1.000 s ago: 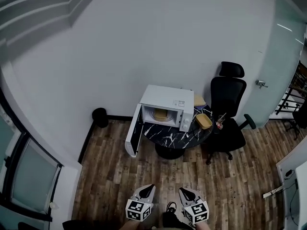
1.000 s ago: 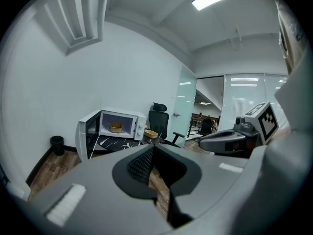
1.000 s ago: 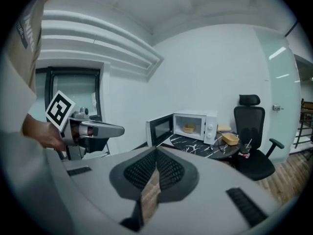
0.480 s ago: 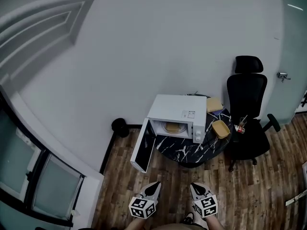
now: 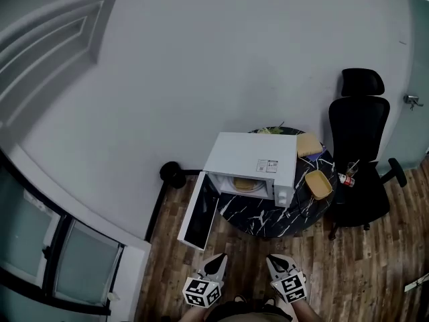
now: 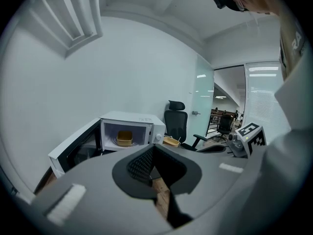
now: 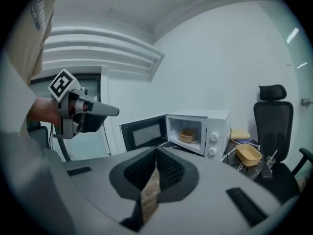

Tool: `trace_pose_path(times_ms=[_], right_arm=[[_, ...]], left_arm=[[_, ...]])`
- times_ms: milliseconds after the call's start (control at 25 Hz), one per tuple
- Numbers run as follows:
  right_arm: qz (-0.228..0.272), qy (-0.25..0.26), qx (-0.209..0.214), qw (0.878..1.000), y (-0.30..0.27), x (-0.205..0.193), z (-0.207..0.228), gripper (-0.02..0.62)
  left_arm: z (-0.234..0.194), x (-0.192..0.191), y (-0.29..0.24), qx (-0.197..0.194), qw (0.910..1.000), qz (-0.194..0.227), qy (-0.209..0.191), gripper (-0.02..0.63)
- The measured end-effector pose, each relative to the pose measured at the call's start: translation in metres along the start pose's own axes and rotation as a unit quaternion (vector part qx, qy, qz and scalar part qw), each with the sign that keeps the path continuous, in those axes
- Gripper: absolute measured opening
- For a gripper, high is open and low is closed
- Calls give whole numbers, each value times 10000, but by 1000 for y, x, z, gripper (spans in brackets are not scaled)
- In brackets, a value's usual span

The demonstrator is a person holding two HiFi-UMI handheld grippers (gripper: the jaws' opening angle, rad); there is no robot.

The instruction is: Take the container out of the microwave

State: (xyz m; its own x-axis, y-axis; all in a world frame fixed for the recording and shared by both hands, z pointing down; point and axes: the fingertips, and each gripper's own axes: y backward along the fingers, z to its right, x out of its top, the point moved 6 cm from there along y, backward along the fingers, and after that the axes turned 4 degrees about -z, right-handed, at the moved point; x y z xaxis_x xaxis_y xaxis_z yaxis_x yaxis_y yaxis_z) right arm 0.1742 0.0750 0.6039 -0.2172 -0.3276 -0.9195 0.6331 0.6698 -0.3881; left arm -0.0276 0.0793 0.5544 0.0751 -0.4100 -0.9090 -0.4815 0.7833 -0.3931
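Moved: since a second ago the microwave (image 5: 251, 156) has slid lower and nearer in the head view, so we have closed on it. Both tools still sit at the bottom edge.
Left tool (image 5: 219, 260): ribbed dark pads are drawn together at the tips, with nothing between them and only floor showing through the slit behind.
Right tool (image 5: 275, 261): the same, tips together and empty.
Container (image 5: 244, 184): inside the open microwave on the glass turntable, well apart from both tools.
Bearing: it lies straight ahead, between the two tool lines, left of the right tool's line and right of the left tool's. We judge neither tool clearly nearer. The door (image 5: 196, 213) hangs open on the left tool's side, so the right tool likely has the freer way in.
Long axis: we cannot settle it from this far off.
Container make: a tan, matte tub with rounded corners and shallow walls. It looks light, and the rim should take a pinch.
Microwave make: a white box with two round knobs, its mouth facing us.
Surface (image 5: 258, 219): round, black, with white marble veins. A second tan container (image 5: 319, 184) sits on it beside the microwave.
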Motion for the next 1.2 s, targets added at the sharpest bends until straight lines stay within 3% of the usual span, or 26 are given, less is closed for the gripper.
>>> trace_pose_path(times_ms=[160, 440, 640, 800, 920, 1040, 1200], right_arm=[[-2, -43, -78, 10000, -25, 11, 21, 8], [454, -319, -545, 9970, -55, 75, 27, 8], [564, -240, -907, 9940, -85, 99, 19, 8], [484, -410, -1114, 9917, -106, 104, 16, 8], [321, -479, -1008, 9932, -116, 103, 6, 8], [72, -179, -921, 9956, -127, 101, 1, 8], [-254, -201, -786, 9964, -152, 95, 15, 8]], left_arm=[[-25, 13, -25, -61, 9999, 46, -129, 2], [-68, 47, -41, -128, 9973, 343, -632, 2], [-97, 55, -60, -561, 9969, 502, -220, 2], [-112, 57, -79, -745, 9953, 517, -345, 2], [-122, 51, -88, -876, 9951, 406, -206, 2], [-130, 42, -97, -1025, 9938, 414, -135, 2], [-144, 35, -112, -822, 9961, 317, 47, 2]])
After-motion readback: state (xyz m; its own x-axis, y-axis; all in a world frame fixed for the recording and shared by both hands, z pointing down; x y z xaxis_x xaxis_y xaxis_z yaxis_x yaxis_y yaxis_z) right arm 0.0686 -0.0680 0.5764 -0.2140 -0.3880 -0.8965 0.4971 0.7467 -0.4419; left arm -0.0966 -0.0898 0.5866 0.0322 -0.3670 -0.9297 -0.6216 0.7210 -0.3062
